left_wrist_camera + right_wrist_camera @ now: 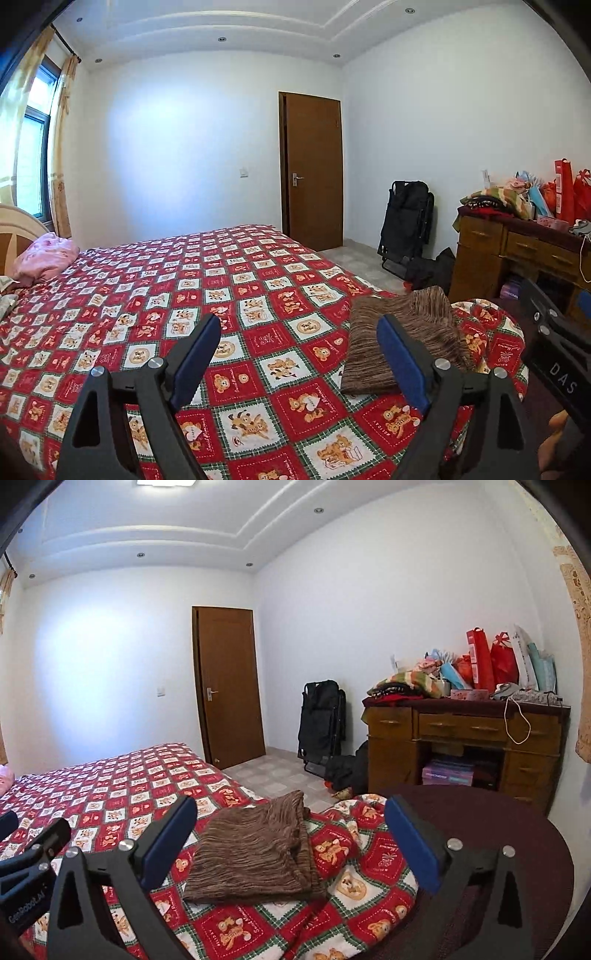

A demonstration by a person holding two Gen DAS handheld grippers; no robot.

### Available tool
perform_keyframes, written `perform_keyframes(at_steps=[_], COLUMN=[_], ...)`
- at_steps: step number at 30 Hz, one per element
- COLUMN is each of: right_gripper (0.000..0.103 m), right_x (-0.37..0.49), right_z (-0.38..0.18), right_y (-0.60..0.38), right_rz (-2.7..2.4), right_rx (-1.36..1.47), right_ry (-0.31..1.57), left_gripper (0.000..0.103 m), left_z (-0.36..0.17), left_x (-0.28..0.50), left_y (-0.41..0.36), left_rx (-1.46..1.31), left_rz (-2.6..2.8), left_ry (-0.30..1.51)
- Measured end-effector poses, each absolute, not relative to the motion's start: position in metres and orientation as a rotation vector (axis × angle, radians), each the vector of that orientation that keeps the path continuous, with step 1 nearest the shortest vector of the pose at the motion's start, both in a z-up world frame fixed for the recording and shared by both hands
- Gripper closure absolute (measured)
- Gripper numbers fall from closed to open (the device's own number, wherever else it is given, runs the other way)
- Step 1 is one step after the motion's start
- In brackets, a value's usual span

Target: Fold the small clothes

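Brown striped cloth [255, 853] sits folded-looking on bed [221, 280] corner, at about 12 o'clock from right tongs [291, 838], 2 o'clock from left tongs [299, 354]. Both tongs spread wide, gripping nothing, hovering above quilt (not touching cloth). Looks like one piece done or nearly, so between folds imo. Pink garment [44, 258] bunched way off at 10 o'clock near headboard, likely next. Next move: reach across, pinch an edge, drag flat before folding. Table [461, 723] at 2 o'clock piled with stuff.
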State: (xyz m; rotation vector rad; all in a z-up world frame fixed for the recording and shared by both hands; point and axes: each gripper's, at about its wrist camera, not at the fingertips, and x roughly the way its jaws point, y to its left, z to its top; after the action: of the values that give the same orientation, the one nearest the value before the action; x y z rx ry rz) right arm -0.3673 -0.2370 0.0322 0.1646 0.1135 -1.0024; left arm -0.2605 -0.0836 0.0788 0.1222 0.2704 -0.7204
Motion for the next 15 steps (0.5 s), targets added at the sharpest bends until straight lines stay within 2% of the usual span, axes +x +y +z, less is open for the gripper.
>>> perform_keyframes(at_steps=[15], right_gripper=[0.000], right_x=[-0.376], right_z=[0.029], right_y=[-0.234], right_rz=[-1.009], right_rx=[0.195], right_ry=[0.111], left_gripper=[0.016], left_z=[0.080], left_x=[-0.271], left_y=[-0.091], left_rx=[0.169], left_rz=[-0.748], left_ry=[0.248])
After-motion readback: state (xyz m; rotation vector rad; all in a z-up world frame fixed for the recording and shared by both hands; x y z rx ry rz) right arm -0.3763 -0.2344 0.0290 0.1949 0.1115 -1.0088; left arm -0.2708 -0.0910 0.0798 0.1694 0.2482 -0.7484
